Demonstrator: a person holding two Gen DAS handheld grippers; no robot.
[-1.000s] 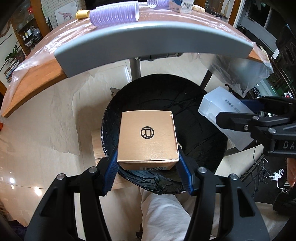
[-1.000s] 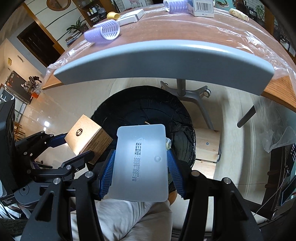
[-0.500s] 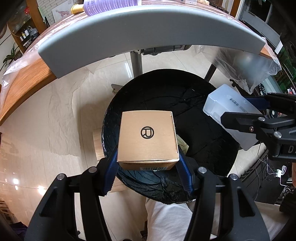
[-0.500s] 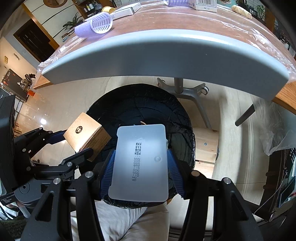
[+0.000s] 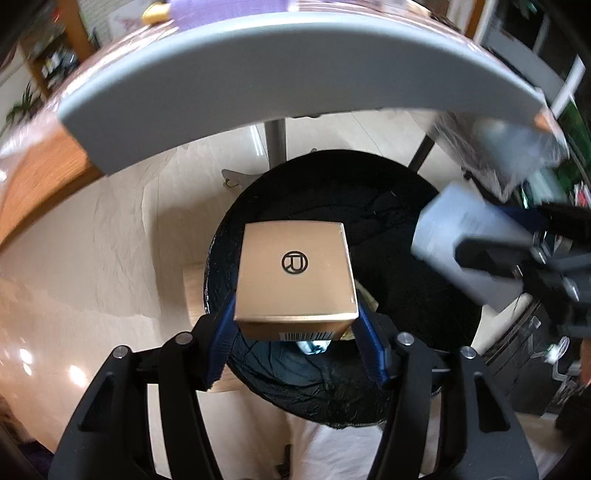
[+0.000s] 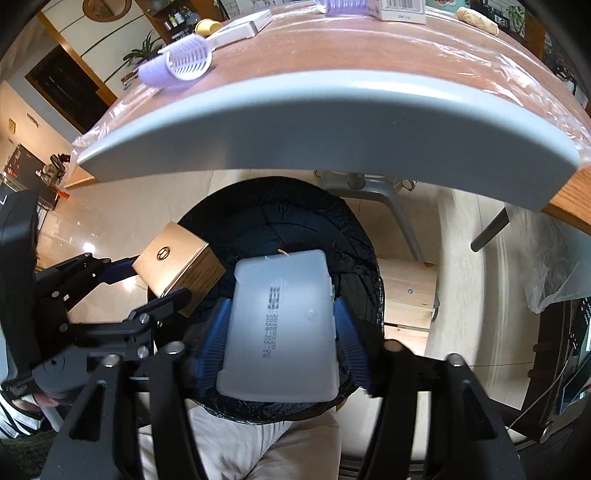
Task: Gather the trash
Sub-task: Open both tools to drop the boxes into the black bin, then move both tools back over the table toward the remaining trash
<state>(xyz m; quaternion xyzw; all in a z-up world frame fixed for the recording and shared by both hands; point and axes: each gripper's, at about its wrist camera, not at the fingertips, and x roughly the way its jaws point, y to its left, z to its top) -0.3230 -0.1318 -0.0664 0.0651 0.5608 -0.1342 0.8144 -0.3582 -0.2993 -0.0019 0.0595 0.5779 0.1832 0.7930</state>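
Note:
My left gripper is shut on a gold cardboard box with a round black logo, held over the open black-lined trash bin. My right gripper is shut on a translucent white plastic container, also held over the bin. The gold box and left gripper show at the left of the right wrist view. The white container shows, blurred, at the right of the left wrist view. Some scraps lie in the bin under the box.
A wooden table with a grey edge, covered in plastic film, spans above the bin. On it lie a purple hair roller, white boxes and a bread piece. A wooden stool stands beside the bin.
Both grippers have shifted slightly over the bin, still holding their items. The white container looks a little lower between the right fingers, and the left view is motion-blurred.

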